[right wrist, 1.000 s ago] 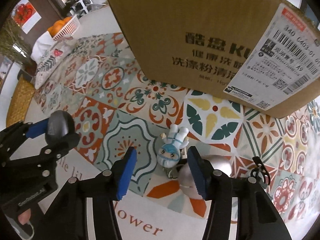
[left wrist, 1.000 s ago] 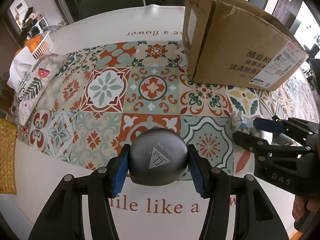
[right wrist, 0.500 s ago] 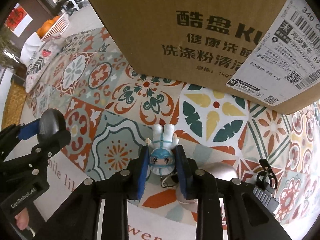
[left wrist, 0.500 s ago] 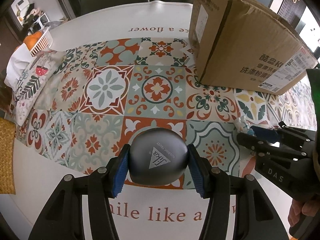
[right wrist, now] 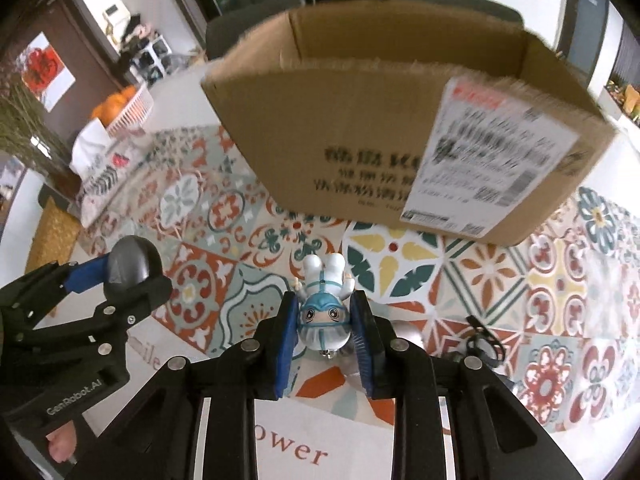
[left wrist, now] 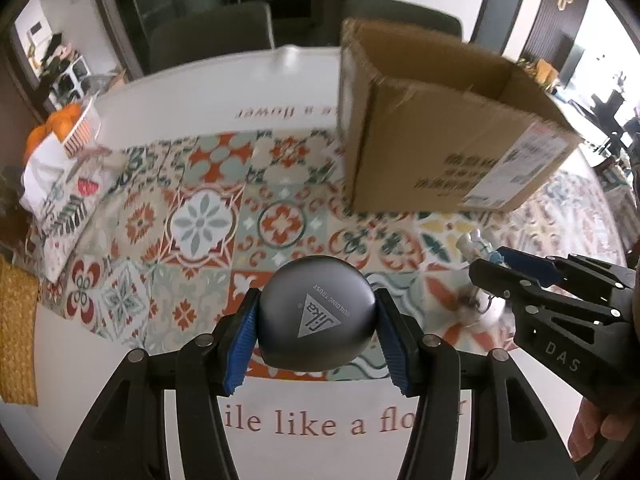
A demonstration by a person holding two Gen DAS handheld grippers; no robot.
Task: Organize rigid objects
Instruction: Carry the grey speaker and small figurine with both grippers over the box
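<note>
Cardboard box (right wrist: pixel 360 128) stands open on the patterned bench (left wrist: pixel 200 224). Left hand-held gripper (left wrist: pixel 316 332) clamps a grey dome-shaped case (left wrist: pixel 316 324); right hand-held gripper (right wrist: pixel 326 328) grips a small figurine (right wrist: pixel 324 312).

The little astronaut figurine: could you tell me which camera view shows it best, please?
The right wrist view: the figurine sits centred and sharp between the right gripper pads, head toward the camera. In the left wrist view only its white legs peek past the right gripper, small and blurred.
</note>
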